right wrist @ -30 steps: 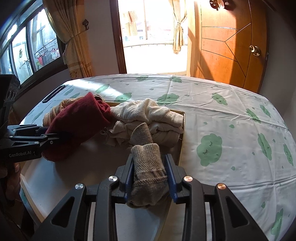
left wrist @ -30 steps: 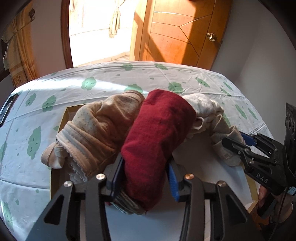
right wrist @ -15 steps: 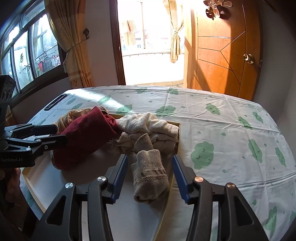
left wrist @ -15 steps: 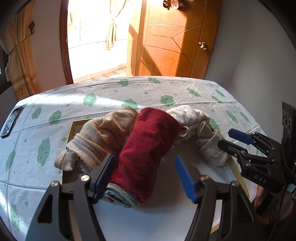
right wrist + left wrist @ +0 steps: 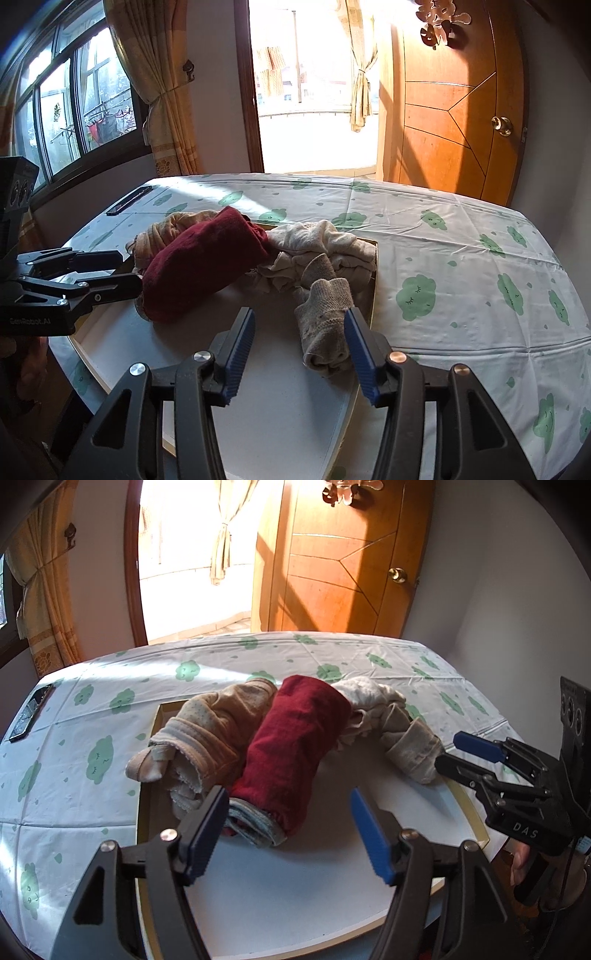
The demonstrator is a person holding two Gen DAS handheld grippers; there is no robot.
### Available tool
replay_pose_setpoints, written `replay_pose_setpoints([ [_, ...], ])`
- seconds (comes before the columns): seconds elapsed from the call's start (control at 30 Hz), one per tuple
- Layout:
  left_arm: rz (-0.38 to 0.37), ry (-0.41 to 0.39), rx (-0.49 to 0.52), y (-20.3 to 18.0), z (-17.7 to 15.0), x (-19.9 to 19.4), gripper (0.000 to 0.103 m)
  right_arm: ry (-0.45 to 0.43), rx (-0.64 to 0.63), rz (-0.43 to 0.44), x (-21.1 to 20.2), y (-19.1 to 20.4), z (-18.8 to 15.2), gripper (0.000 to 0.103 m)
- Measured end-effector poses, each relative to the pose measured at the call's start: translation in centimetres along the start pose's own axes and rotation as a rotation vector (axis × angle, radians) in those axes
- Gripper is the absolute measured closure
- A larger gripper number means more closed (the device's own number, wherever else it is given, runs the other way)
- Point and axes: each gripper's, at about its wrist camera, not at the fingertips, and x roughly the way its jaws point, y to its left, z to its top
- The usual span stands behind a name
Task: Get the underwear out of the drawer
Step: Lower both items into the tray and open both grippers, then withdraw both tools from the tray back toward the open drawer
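Note:
A shallow drawer with a white floor lies on a cloud-print cloth. In it are a dark red rolled underwear, a tan dotted one to its left, a cream pile and a beige knit roll. My left gripper is open just short of the red roll's near end and grips nothing. My right gripper is open too. The beige knit roll lies loose against its right finger. The red roll sits beside the left gripper.
A black flat device lies on the cloth at the far left. Behind the covered surface are a wooden door, a bright doorway and curtained windows. A hand holds the right gripper at the drawer's right rim.
Both grippers were shut on garments a second ago, left on the red roll and right on the beige roll. Both have opened, let go and drawn back and up.

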Motion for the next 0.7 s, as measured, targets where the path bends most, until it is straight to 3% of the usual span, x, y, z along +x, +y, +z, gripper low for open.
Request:
replay_pose_setpoints([
  [0.7,-0.069,-0.024,0.031,-0.6,-6.0,-5.7,0.03,-0.031,-0.098,0.136,-6.6,5.2,-4.6,0.044],
])
